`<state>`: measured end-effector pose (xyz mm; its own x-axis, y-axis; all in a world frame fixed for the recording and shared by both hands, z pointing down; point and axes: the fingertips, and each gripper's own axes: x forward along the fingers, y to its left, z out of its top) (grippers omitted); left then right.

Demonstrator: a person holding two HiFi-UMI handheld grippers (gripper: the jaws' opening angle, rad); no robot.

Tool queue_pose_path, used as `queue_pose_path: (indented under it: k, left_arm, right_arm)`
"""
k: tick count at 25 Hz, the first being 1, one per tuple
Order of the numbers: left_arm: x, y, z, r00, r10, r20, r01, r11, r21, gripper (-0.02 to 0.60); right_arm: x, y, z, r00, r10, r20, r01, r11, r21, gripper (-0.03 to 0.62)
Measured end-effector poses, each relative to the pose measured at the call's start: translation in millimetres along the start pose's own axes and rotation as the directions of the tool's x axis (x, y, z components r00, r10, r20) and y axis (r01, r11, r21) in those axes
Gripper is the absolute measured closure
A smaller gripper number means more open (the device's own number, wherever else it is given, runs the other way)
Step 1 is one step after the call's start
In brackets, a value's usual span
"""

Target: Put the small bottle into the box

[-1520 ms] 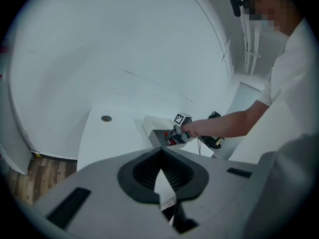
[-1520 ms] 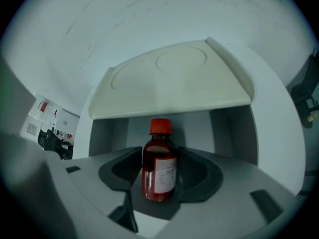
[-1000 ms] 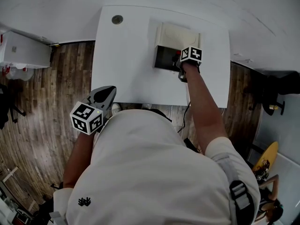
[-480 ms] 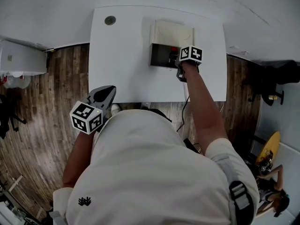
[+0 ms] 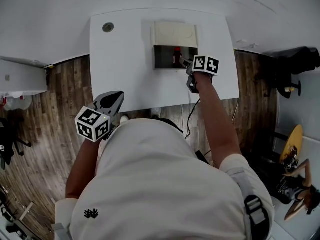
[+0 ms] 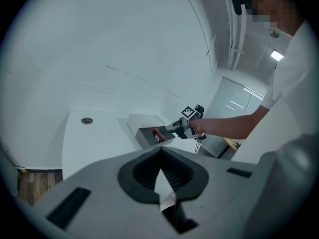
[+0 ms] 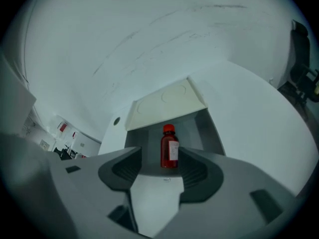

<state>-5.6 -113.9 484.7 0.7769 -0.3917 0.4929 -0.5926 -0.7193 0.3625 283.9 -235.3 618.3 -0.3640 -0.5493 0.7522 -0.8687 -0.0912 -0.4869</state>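
Right gripper [image 7: 160, 173] has let go: jaws wide, just narrowing a bit, nothing between them. The small bottle [image 7: 169, 146] stands upright inside the box [image 7: 207, 128], label too blurry to read. Right arm reaches across the table [image 5: 125, 59]; left gripper [image 6: 160, 169] is clamped empty, off its edge.

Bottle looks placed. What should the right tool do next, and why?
Probably draw the right tool back, clear of the box: the small bottle stands upright inside it, beyond the tool's tips, and the jaws, though just closing slightly, are apart with nothing between them.
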Motion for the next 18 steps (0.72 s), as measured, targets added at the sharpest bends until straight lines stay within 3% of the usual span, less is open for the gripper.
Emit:
queue_pose_path:
  k: [6,10,18]
  left_arm:
    - [-2.4,-6.3,-7.4,0.999,-0.044,-0.016,0.045,0.999,0.030,0.577]
    - [-5.4,-10.8,-13.0,0.995,-0.085,-0.043,0.087,0.995,0.055,0.577]
    - [-21.1,-13.3,-25.2,0.990,-0.125,-0.068,0.131,0.987,0.092,0.577]
  right_arm:
    - [-42.0,13.9,-37.7,0.990,0.015,0.140,-0.018,1.000,0.017,0.565]
    - [-59.4,34.1,-82.0,0.981,0.064,0.182,-0.074,0.996,0.048,0.588]
    - [-80.6,90.7,-172.0,0.975,0.147,0.166,-0.133,0.987,-0.094,0.589]
